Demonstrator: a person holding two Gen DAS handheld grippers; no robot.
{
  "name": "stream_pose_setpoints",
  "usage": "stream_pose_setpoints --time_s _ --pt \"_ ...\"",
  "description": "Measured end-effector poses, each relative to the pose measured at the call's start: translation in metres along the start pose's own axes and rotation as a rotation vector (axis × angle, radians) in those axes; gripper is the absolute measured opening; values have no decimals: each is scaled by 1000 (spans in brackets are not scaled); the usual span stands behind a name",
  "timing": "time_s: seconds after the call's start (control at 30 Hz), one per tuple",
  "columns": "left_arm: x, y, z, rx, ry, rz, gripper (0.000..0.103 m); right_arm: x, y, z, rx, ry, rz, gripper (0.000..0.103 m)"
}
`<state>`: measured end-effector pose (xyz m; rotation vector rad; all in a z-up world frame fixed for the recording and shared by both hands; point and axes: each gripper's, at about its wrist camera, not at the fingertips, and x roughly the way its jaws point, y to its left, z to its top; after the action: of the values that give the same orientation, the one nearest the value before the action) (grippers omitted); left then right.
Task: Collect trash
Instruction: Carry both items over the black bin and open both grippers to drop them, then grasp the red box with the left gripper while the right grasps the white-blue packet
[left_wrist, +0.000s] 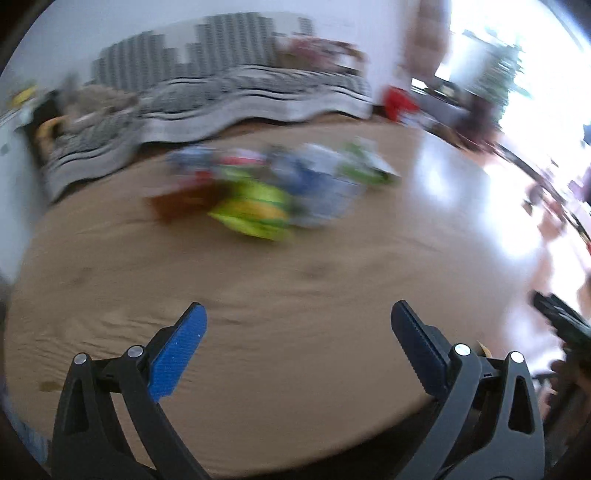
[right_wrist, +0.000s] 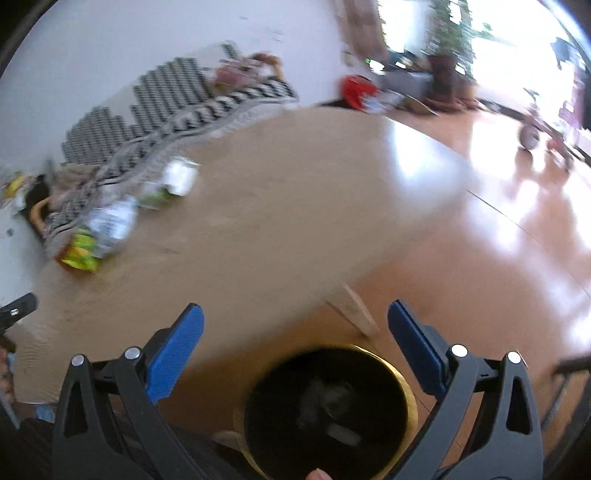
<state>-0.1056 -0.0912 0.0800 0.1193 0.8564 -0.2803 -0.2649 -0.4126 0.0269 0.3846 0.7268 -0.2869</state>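
A blurred pile of trash wrappers (left_wrist: 273, 184) lies on the far part of the round wooden table (left_wrist: 258, 314), with a green-yellow packet (left_wrist: 258, 214) at its front. My left gripper (left_wrist: 299, 325) is open and empty, over the table's near part, well short of the pile. In the right wrist view the pile (right_wrist: 110, 221) is far left. My right gripper (right_wrist: 295, 325) is open and empty above a round black bin with a gold rim (right_wrist: 325, 410) standing on the floor beside the table's edge. Pale scraps lie inside the bin.
A sofa with a black-and-white striped cover (left_wrist: 221, 96) stands behind the table. A red object (left_wrist: 397, 98) and plants are on the floor at the right by a bright window. The other gripper's tip shows at the right edge (left_wrist: 561, 321).
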Motion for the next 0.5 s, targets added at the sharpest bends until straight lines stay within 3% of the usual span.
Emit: stream_pose_setpoints --time_s 0.07,0.2,0.33,0.5 --pt "7 37 7 -54 1 60 97 8 32 14 -34 -10 54 96" --pt "26 89 28 -103 -4 90 97 28 99 42 -104 -9 166 96" --pt "56 123 40 -92 8 130 97 53 158 68 -165 -37 174 96" --pt "110 147 61 -94 22 100 97 115 221 94 -189 -25 147 96"
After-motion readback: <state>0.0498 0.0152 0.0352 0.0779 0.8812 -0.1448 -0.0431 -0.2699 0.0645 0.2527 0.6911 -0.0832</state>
